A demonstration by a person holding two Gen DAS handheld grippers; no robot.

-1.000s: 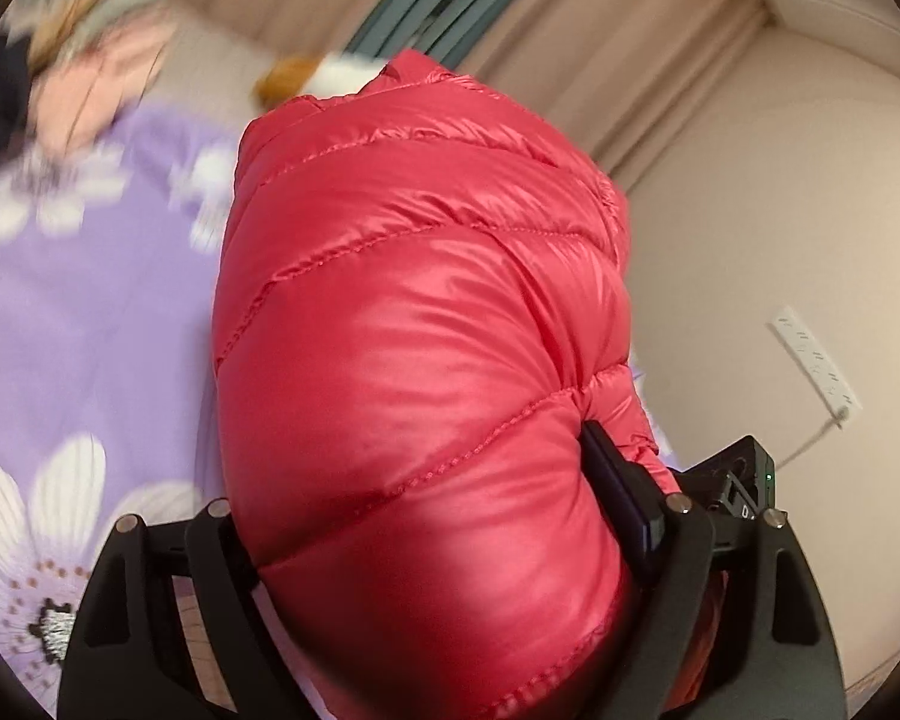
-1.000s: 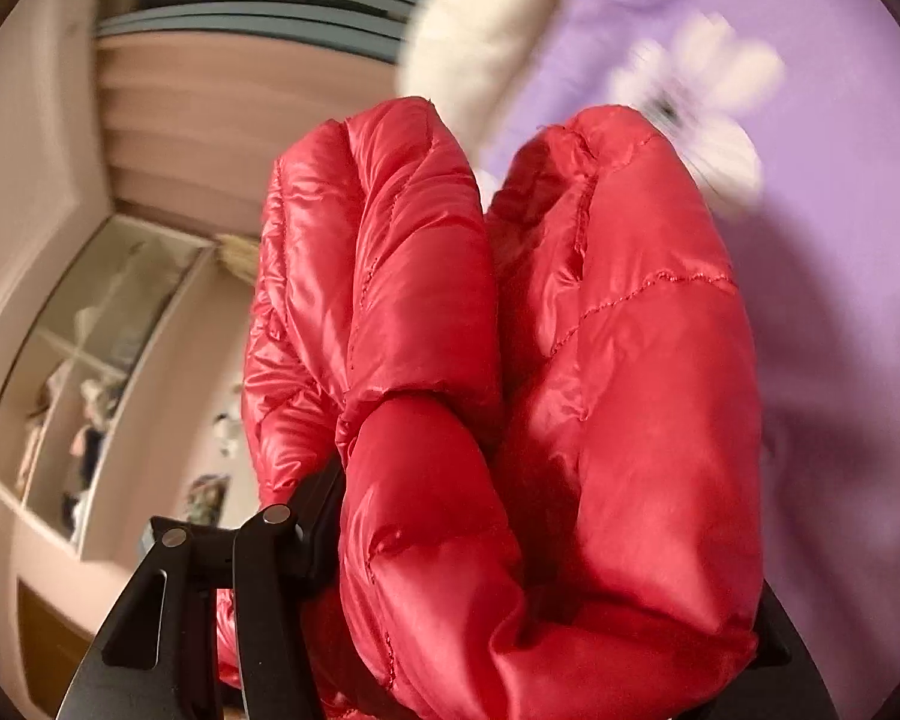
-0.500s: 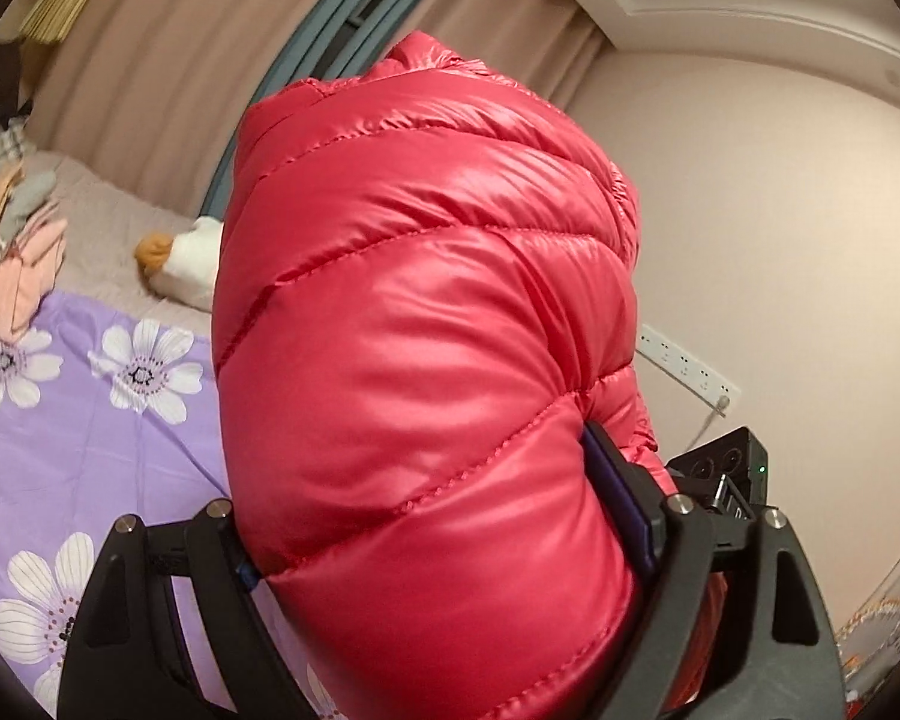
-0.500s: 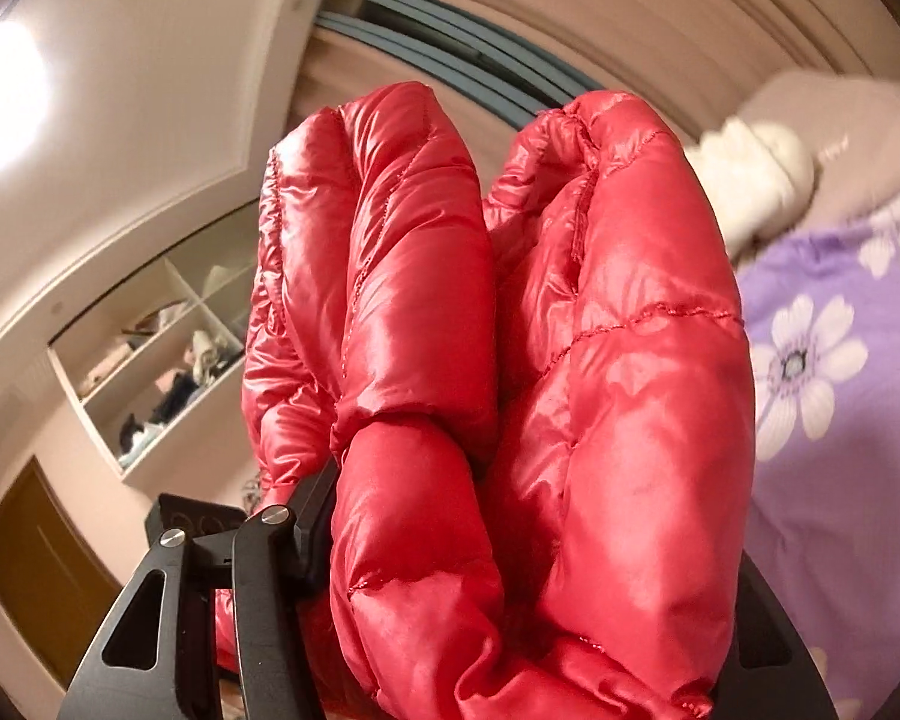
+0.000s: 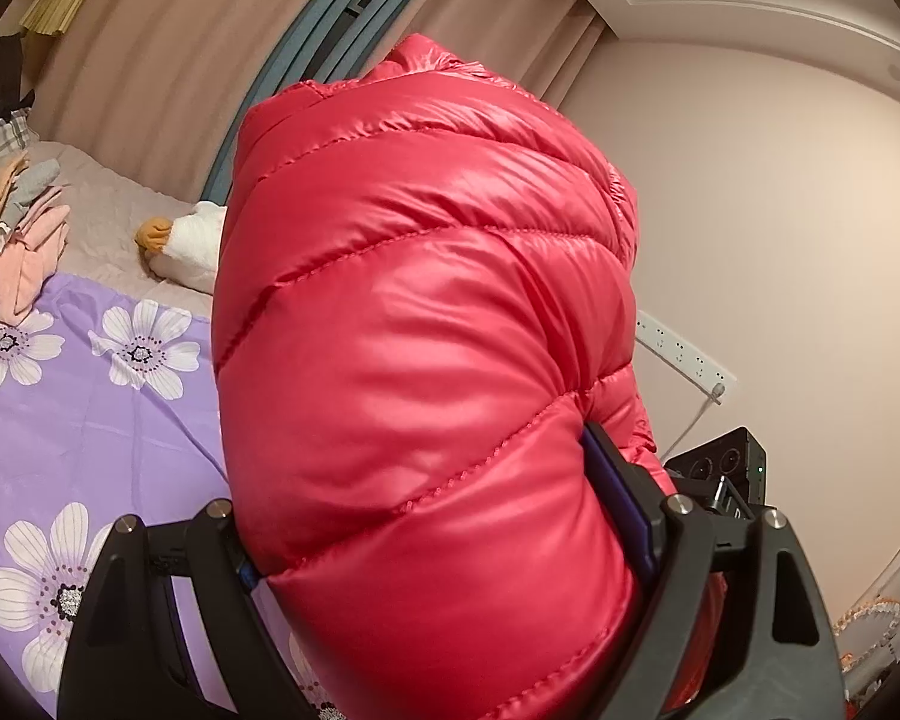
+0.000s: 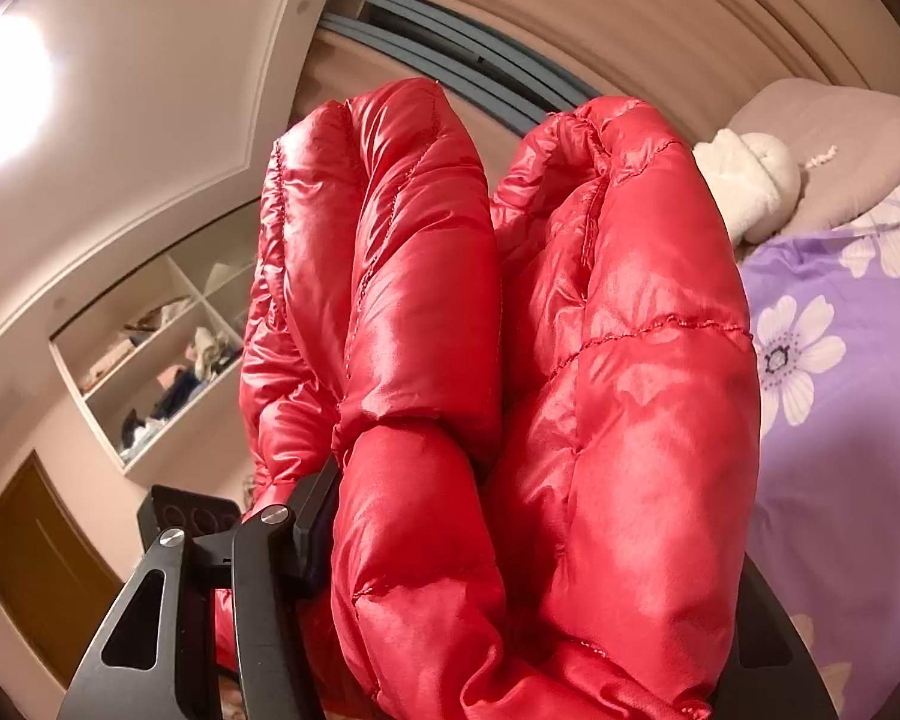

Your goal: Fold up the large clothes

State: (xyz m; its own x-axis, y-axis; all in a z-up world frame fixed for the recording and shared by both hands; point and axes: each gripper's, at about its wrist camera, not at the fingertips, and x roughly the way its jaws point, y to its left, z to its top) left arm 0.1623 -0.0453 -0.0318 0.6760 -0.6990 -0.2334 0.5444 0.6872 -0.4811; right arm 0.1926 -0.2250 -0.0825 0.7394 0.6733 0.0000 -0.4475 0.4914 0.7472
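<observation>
Left claw [image 5: 444, 546] clamped on red puffer jacket [image 5: 426, 360] | right claw [image 6: 510, 540] clamped on jacket [image 6: 510, 390] folds | jacket bulged between fingers, held above bed [image 5: 72, 420]

A: Left gripper [image 5: 444, 546] status?

B: My left is clamped on the red jacket [image 5: 426, 360]. Both black fingers [image 5: 678, 546] sit wide apart with the padding bulging up between them. It points up and forward, off the bed.

A: Right gripper [image 6: 510, 552]?

B: I've got it closed on a thick bunch of the same jacket [image 6: 498, 390]. I can see the left-side finger [image 6: 282, 546] pressed against the fabric. The other finger is almost fully covered by the cloth, only a dark edge shows at the lower right. This one tilts upward too, toward the ceiling.

A: Hands or arms visible?

B: None in either wrist view.
</observation>
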